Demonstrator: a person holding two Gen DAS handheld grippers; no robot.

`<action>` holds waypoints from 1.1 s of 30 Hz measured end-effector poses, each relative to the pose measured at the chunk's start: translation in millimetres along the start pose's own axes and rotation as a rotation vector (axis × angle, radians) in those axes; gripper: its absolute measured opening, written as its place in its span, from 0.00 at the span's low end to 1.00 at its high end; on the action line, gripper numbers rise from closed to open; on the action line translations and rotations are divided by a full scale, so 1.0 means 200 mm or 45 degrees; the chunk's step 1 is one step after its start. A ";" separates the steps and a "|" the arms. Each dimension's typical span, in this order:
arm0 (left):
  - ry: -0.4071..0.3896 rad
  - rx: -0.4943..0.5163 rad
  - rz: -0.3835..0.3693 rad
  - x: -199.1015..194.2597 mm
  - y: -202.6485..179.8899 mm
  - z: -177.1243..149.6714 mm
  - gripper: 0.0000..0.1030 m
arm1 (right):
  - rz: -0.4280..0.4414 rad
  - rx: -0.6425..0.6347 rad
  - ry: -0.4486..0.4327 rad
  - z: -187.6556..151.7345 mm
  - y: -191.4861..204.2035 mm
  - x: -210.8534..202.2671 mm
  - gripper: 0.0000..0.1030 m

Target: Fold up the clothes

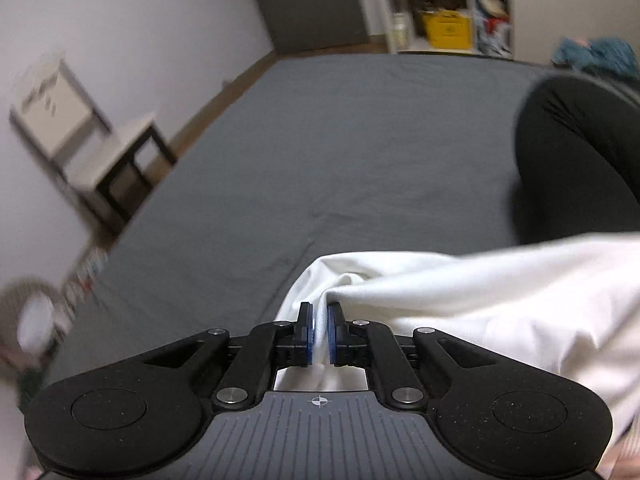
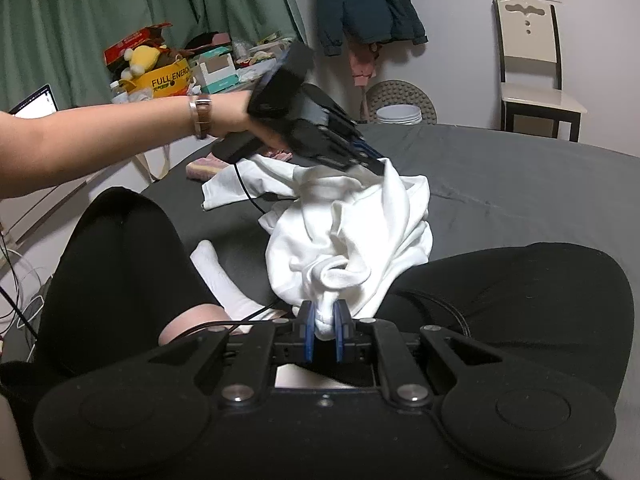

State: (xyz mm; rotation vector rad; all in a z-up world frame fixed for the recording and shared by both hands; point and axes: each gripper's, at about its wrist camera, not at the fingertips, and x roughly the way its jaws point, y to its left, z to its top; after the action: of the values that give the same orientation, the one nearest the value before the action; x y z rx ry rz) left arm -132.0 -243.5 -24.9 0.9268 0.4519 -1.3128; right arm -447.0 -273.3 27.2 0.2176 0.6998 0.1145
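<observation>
White cotton-looking garment (image 1: 480,300) fills the lower right of the left wrist view, bunched, one fold pinched between the blue pads of the left gripper (image 1: 320,334). Jaws narrow, clamped on the cloth. Below it lies a grey bed sheet (image 1: 320,140), mostly bare, lightly creased. A knee in black fabric (image 1: 576,168) sits at the right edge, just above the garment. Chair (image 1: 96,152) stands by the wall on the left, white shelf unit (image 1: 440,4) past the far end of the bed. Frame is motion-blurred.

Right wrist view: right gripper (image 2: 324,328) is nearly closed on a rolled white edge of the same garment (image 2: 352,236). The garment hangs crumpled between both grippers, above the bed sheet (image 2: 520,184) and between the person's two black-clad legs (image 2: 120,260). Left gripper (image 2: 372,162) is at the garment's top end, held by a hand (image 2: 244,120) with a wrist strap; its jaws are hidden by cloth in this view. A white sock (image 2: 220,276) shows beside the left leg. Another white piece (image 2: 236,184) lies flat on the bed behind. Chair (image 2: 532,76) is at the wall.
</observation>
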 end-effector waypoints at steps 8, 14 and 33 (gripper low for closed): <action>0.029 0.607 -0.077 -0.27 -0.27 -0.01 0.08 | 0.021 0.025 0.009 -0.01 -0.01 0.01 0.10; 0.191 0.912 -0.034 -0.13 -0.40 0.00 0.08 | 0.028 0.023 -0.001 -0.01 -0.01 0.00 0.11; 0.258 0.947 -0.267 0.11 -0.43 0.01 0.26 | 0.050 0.066 -0.008 -0.02 -0.05 -0.01 0.11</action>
State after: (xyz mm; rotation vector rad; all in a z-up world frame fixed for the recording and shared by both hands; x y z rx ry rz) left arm -208.1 -256.3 -67.9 1.6747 0.2089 -1.6204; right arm -451.4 -282.2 23.9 0.2810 0.6927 0.1333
